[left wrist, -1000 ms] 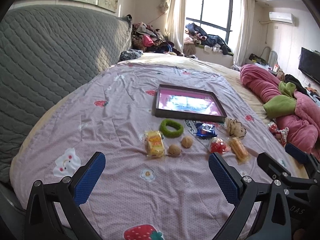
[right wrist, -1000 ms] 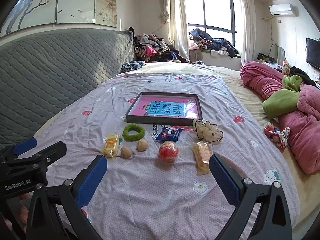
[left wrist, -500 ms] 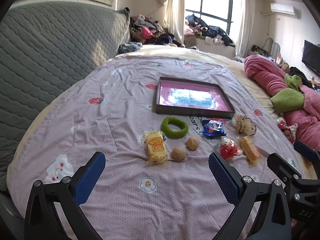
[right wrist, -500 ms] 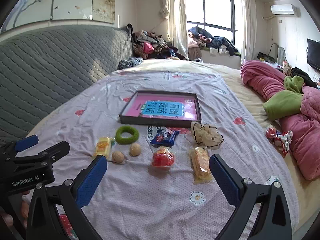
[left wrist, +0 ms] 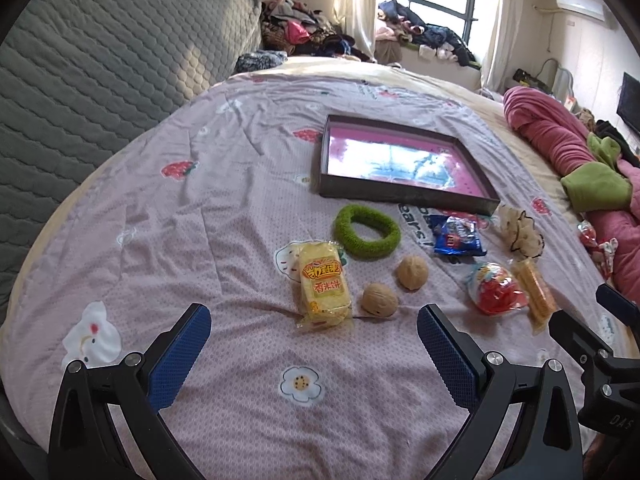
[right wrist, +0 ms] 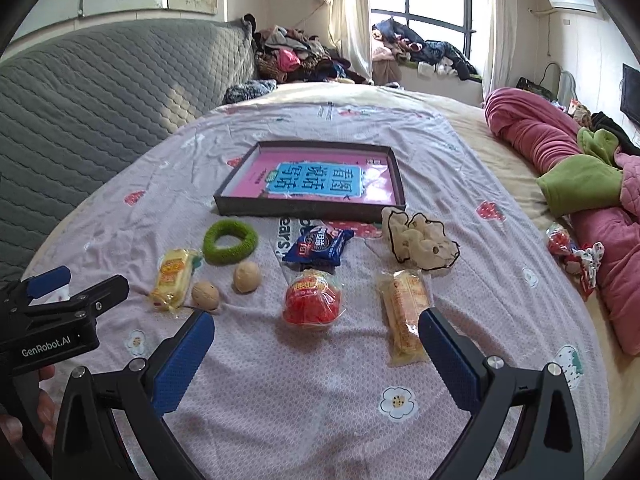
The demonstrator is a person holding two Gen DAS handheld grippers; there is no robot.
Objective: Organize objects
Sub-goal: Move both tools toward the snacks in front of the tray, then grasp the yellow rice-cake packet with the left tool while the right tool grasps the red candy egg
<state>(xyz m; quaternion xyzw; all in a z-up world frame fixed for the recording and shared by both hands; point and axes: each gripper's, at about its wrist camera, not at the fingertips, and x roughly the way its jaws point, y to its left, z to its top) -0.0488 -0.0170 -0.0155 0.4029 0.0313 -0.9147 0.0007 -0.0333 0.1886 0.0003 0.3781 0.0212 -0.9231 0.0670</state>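
The left tongs, spread and empty like the right tongs, hover nearest the yellow plastic-wrapped rice cake, lying lengthwise just ahead.

A lilac bedsheet printed with strawberries and daisies carries a fuzzy green ring, a dark-rimmed pink tray and a yellow-wrapped snack.

Glare whites out the tray floor in the left view; a hand is cut off by the right view's left edge.
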